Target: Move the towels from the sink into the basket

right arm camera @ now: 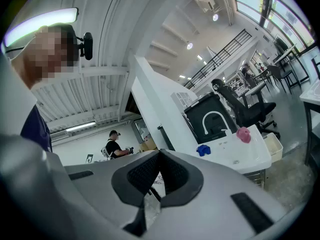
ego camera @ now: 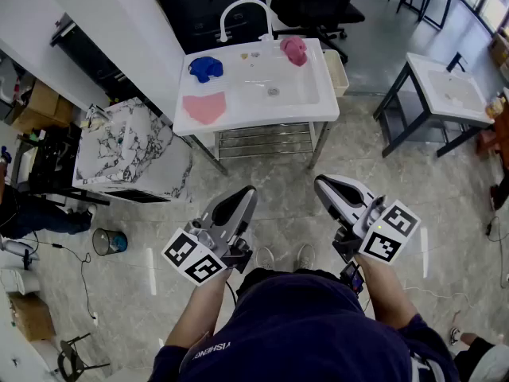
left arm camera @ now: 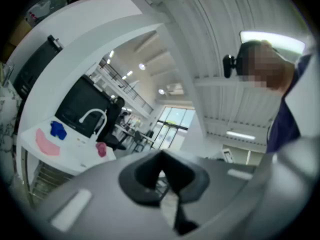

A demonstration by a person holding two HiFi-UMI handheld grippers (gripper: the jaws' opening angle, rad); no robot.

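Bright even indoor light, glaring ceiling lamp [right arm camera: 45, 19], fisheye-bent edges, blurred foreground

Ahead of the grey, black-padded left gripper [ego camera: 246, 192] and right gripper [ego camera: 320, 183], with their black-and-white marker cubes [ego camera: 195, 257], the white sink [ego camera: 314, 102] carries a blue towel [ego camera: 205, 68], a pale-pink towel [ego camera: 205, 107] and a deeper pink towel [ego camera: 293, 49], with a black-veined white marble counter [ego camera: 127, 146] further left.
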